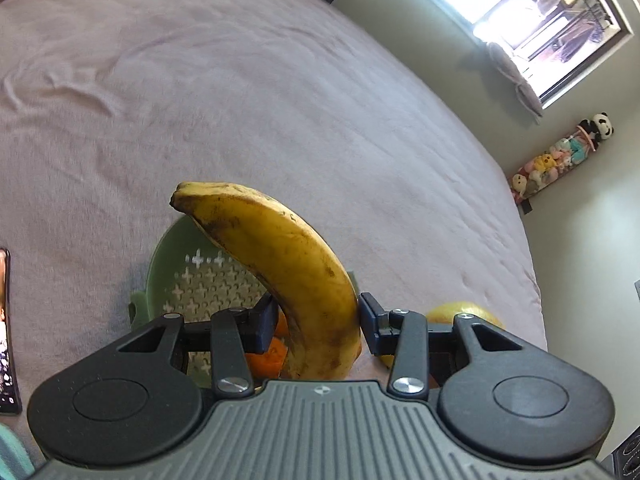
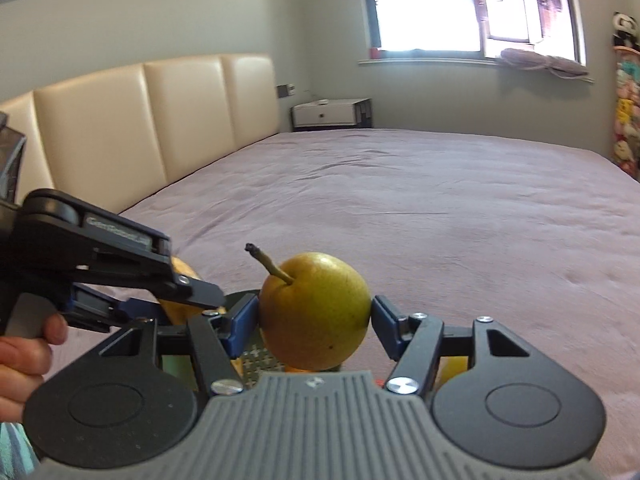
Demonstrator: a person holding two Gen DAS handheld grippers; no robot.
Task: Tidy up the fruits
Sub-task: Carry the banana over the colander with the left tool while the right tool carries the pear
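Keep left gripper clamped on banana and right gripper on pear, both over green basket; lower gently, release one after another.

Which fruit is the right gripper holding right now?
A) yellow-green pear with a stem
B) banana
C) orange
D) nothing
A: in the right wrist view the right gripper has its jaws against both sides of the pear, stem pointing up and left; the banana sits in the left gripper.
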